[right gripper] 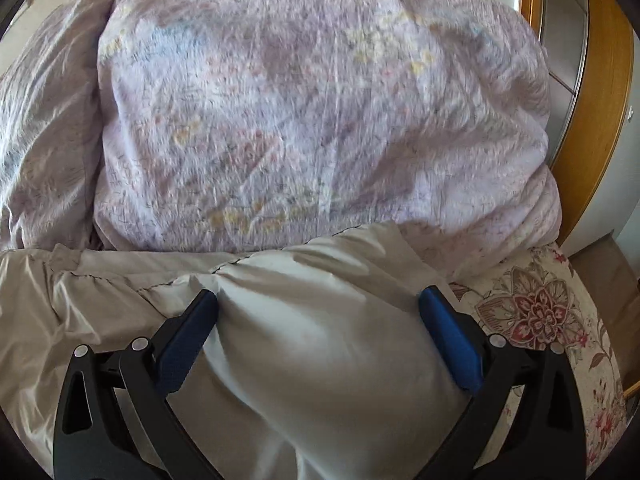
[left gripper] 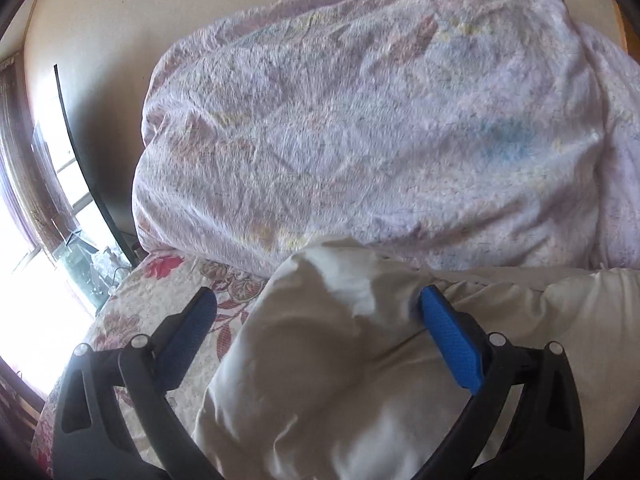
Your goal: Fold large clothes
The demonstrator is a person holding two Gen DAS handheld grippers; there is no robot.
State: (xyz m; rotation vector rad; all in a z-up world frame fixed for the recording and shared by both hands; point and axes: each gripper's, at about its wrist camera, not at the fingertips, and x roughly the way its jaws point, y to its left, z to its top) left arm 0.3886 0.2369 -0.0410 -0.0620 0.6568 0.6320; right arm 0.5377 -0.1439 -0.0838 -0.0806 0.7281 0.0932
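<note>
A puffy cream padded garment [left gripper: 320,392] lies on the bed and fills the lower half of both views. My left gripper [left gripper: 318,294] is open over its left end; the right finger [left gripper: 448,332] presses into the fabric, while the left finger [left gripper: 188,332] hangs clear over the sheet. In the right wrist view, the garment [right gripper: 320,368] bulges up between the fingers of my right gripper [right gripper: 319,295], which is open wide with both blue pads against the bulge. A stitched seam [right gripper: 224,270] runs along the garment's far edge.
A bulky lilac floral quilt [left gripper: 360,140] [right gripper: 320,100] is heaped just behind the garment. The floral bedsheet [left gripper: 160,300] [right gripper: 540,312] shows at both sides. A bright window [left gripper: 24,280] is at the left, a wooden door frame [right gripper: 600,100] at the right.
</note>
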